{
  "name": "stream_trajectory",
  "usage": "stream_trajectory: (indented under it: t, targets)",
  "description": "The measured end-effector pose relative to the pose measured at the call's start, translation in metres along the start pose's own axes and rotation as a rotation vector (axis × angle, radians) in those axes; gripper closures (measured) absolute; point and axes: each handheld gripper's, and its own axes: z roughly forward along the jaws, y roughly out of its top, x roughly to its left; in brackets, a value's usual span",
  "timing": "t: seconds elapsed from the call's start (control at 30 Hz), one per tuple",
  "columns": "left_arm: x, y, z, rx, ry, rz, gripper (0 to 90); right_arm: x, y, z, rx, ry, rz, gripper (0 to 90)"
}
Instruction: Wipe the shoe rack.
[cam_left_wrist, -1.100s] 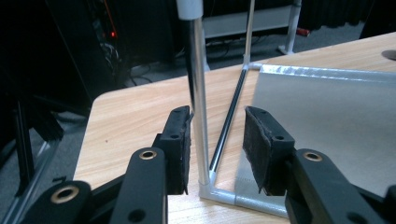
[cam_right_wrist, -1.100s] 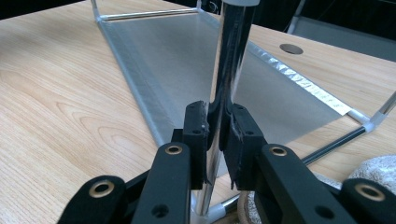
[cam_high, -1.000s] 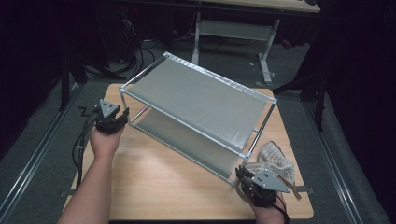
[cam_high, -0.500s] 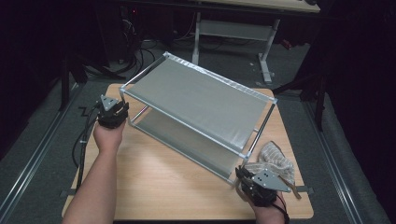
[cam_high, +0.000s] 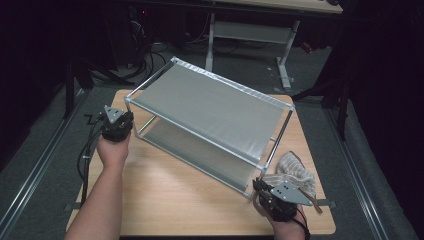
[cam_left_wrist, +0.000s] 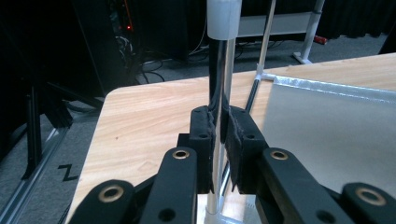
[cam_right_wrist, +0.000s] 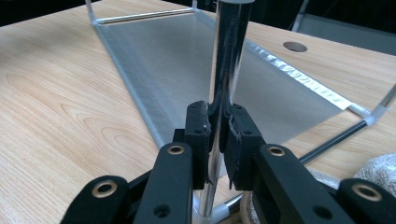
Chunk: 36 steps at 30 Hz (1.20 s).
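On the wooden worktop, seen from the high view, a two-level metal rack sits turned at an angle, reaching from the far left toward the near right corner. The left gripper holds one corner post on the left side and the right gripper holds the opposite corner post at the near right, a grip at two diagonal corners that probably lets the person lift or turn the whole frame without it twisting. A pale knitted cloth lies just beside the right gripper, near the worktop's right edge. Around the worktop the room is dark, with grey floor, cables on the left and the legs of another desk beyond. From the left gripper view, the left gripper has its jaws closed tight on a shiny upright post with a white cap on top; the grey shelf spreads to the right and bare wood lies behind. From the right gripper view, the right gripper is likewise clamped on a chrome post, the lower shelf stretching away over the wood, and the cloth peeks in at the lower right.
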Motion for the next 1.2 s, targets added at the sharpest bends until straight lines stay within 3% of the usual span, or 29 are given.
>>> stream_trajectory:
  t: [0.4, 0.87, 1.2]
  targets:
    - [0.008, -0.015, -0.029, -0.007, 0.012, 0.027, 80.4, 0.000, 0.000, 0.000, -0.001, -0.006, 0.014, 80.2]
    - [0.015, -0.034, -0.062, -0.043, 0.027, 0.004, 80.6, -0.001, 0.001, 0.002, 0.004, -0.012, 0.015, 80.3]
    - [0.012, -0.046, -0.084, -0.058, 0.055, -0.004, 80.5, -0.003, 0.000, 0.002, 0.003, -0.020, 0.017, 80.2]
